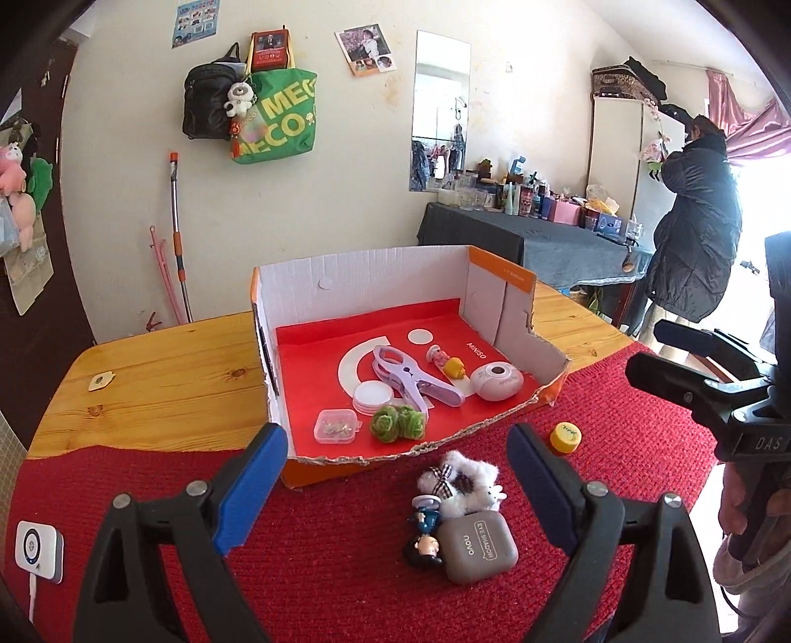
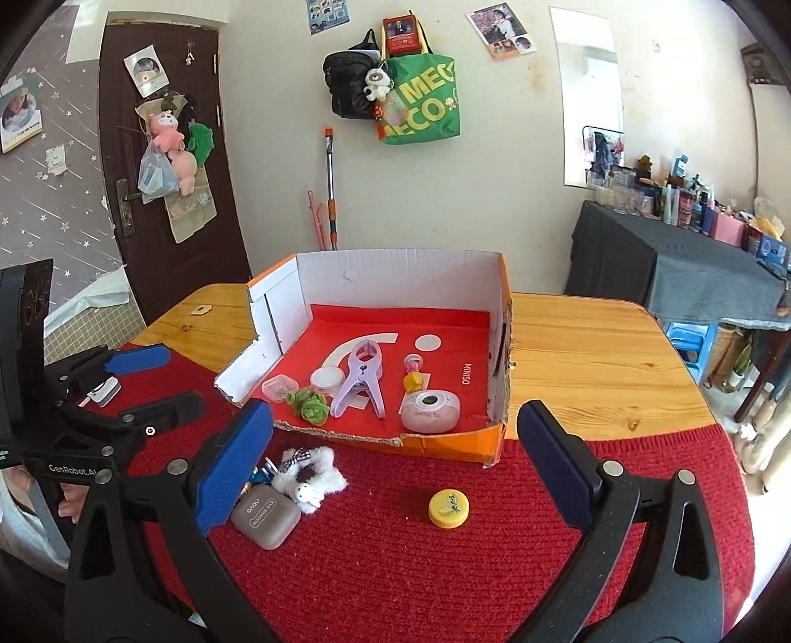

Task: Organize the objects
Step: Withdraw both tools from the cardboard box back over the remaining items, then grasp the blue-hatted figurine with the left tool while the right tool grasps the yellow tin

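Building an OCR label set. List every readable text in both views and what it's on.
"MINISO": red liner of the cardboard box.
"EYE SHADOW", "novo": grey case.
"MEG", "ECO", partly cut off: green tote bag.
"GenRobot.A", cut off: left gripper body.
"DAS": right gripper body.
Pink round case: script too small to read.
Yellow lid, wall posters: unreadable.

Daylight, bright and even. Source: right side of left wrist view, where the pink curtain (image 1: 741, 118) area blows out white. Shadows soft on the red knitted mat (image 1: 346, 544). Strong fisheye bending and dark vignette at all corners. Centre sharp; black gripper frames in foreground slightly soft.
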A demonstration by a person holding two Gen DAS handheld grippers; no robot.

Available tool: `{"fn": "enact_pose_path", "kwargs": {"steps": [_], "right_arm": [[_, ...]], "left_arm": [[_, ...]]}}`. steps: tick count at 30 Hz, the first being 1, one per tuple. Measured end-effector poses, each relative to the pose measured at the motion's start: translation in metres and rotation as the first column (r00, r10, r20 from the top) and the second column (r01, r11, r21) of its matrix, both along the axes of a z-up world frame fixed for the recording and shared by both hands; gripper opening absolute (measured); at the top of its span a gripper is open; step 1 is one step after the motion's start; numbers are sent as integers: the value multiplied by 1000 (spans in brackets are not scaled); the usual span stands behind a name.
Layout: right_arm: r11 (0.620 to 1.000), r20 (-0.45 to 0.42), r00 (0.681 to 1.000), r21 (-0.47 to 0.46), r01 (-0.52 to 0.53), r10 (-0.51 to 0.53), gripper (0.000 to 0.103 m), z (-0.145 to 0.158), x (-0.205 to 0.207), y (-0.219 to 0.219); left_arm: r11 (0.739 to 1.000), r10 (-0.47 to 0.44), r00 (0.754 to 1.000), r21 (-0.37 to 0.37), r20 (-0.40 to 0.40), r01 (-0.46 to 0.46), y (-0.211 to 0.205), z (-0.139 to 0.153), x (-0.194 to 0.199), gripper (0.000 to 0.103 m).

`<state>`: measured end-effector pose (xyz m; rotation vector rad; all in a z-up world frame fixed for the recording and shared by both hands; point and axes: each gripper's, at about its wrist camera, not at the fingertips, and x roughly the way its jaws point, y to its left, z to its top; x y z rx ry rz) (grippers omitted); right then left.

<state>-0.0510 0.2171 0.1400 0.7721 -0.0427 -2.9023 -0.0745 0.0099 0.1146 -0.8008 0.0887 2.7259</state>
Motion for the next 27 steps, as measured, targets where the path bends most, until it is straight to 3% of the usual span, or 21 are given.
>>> {"fn": "enact_pose_path", "kwargs": {"steps": [4,13,20,27], "right_arm": [[999,-20,999,27,38,-38,101,-12,9,-1],[999,55,997,-3,53,-53,101,-52,5,3],[998,120,991,27,55,-58,101,-70,-2,4],[997,164,984,-21,68,-63,101,-77,-9,14]], "left_arm": [[1000,10,1000,-9,-4,-10,2,-13,8,92],[998,26,992,48,127,-32,-2,-57,3,92],[999,44,981,17,187,-48,-5,-74,-7,92],[1000,24,973,-15,229,-22,-9,-80,-12,92]]}}
